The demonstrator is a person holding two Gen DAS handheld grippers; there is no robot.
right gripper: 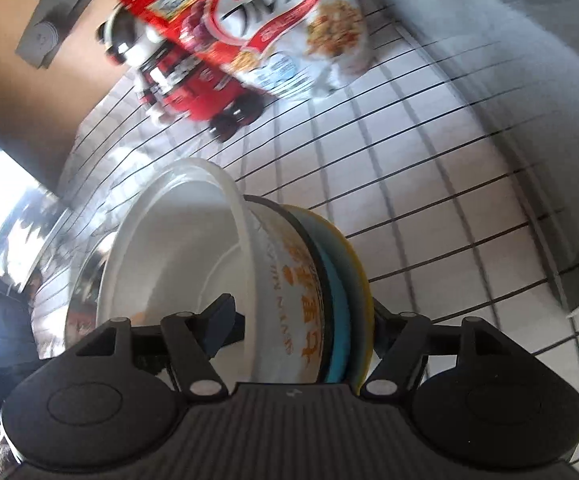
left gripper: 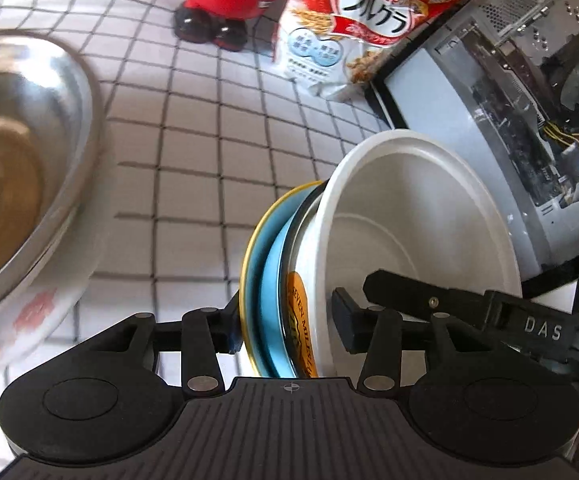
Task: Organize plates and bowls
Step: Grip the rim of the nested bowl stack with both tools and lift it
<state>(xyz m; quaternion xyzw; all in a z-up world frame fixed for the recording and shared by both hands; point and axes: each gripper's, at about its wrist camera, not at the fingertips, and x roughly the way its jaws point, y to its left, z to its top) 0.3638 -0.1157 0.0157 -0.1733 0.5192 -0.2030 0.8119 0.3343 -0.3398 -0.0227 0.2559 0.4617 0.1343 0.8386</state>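
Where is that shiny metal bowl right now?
In the left wrist view, the metal bowl sits far left on a white plate, atop the checked tablecloth.

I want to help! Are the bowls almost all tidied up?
Partly. A white bowl already sits nested on a blue plate. Both the left gripper and the right gripper hold that stack, tipped above the checked cloth. The metal bowl on its patterned plate still stands apart.

Home table: checked cloth; cereal bag
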